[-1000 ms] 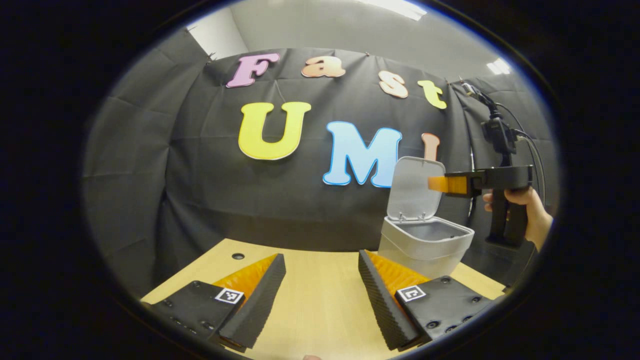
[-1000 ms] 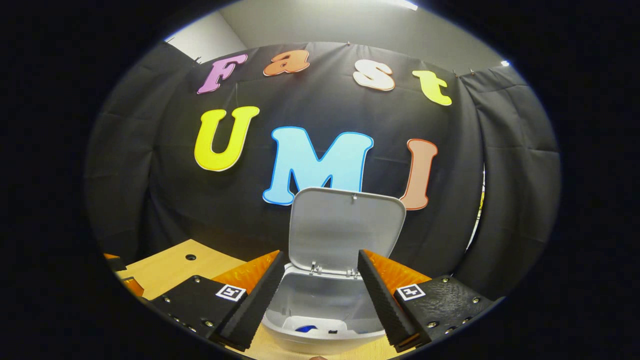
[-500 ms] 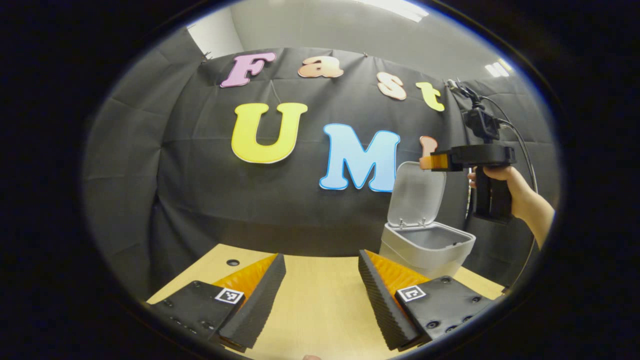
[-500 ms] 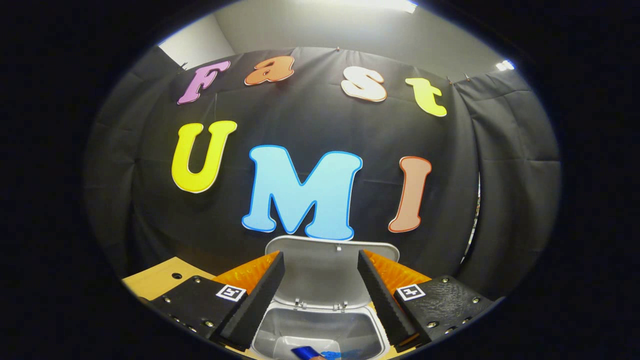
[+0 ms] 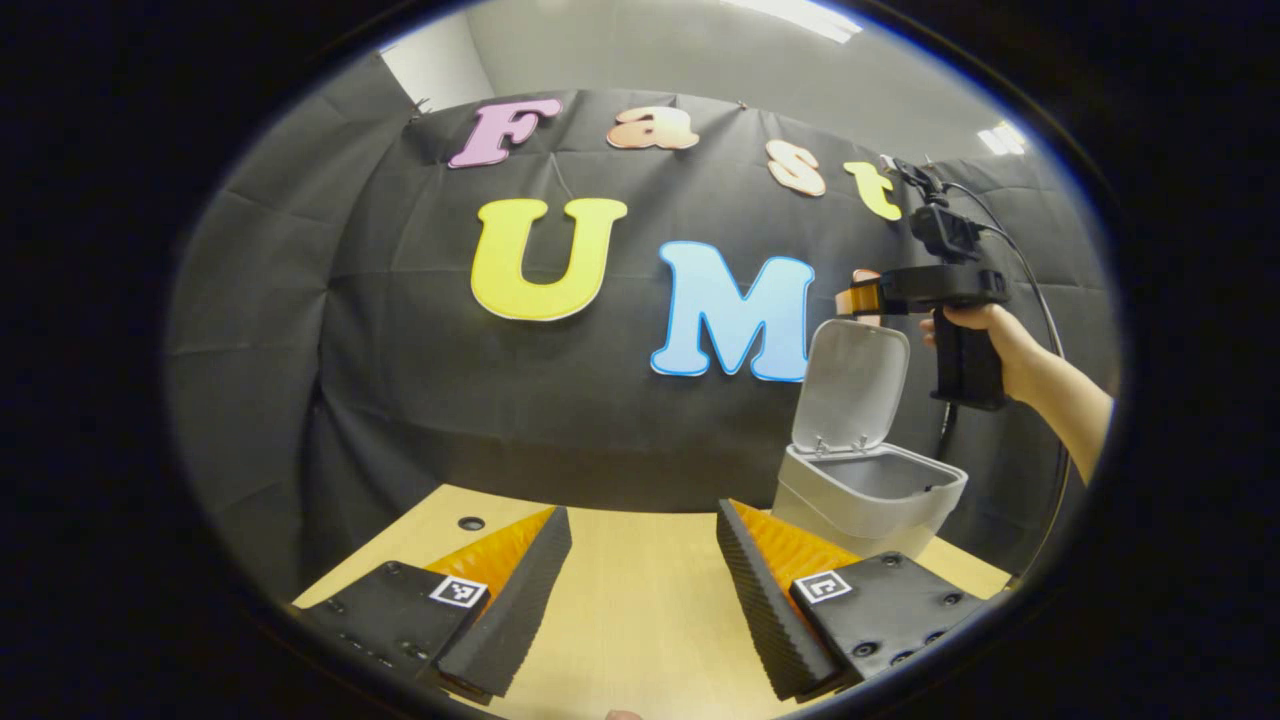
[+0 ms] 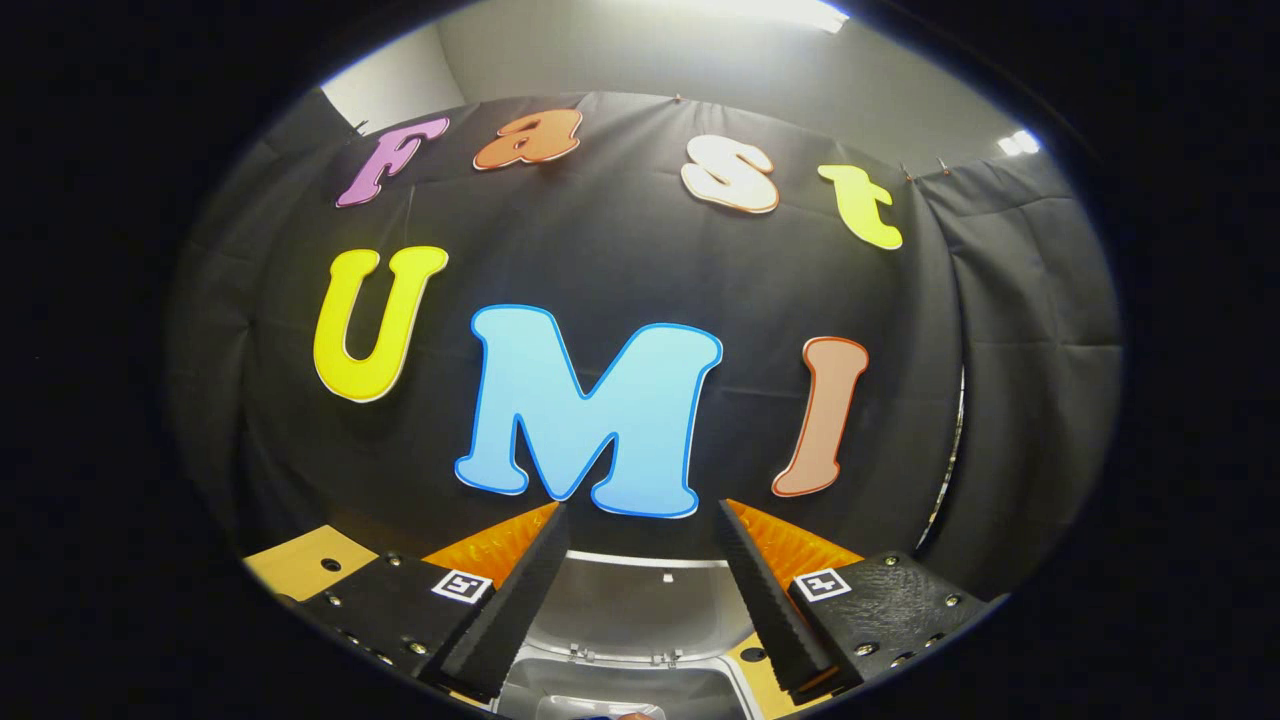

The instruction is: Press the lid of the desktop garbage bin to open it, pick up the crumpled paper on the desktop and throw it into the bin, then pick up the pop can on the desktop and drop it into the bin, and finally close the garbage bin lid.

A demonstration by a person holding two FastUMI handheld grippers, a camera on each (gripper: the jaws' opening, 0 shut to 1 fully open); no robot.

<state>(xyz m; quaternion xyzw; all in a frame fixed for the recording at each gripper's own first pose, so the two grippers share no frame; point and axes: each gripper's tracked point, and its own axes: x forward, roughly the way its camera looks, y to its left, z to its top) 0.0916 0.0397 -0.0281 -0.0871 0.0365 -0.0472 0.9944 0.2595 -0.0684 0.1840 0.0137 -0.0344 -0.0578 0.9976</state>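
Small grey plastic garbage bin (image 5: 868,496) near the right far edge of the pale wooden surface (image 5: 640,600), its hinged lid (image 5: 850,383) upright, right tongs (image 6: 637,590) released above the lid, left tongs (image 5: 640,590) released, empty, over the surface.

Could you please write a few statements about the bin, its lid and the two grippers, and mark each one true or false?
1. The bin has its lid standing open. True.
2. The right gripper is level with the top of the lid. True.
3. The left gripper grips a can. False: its jaws are open and empty.
4. The bin lies tipped over on the table. False: it stands upright.
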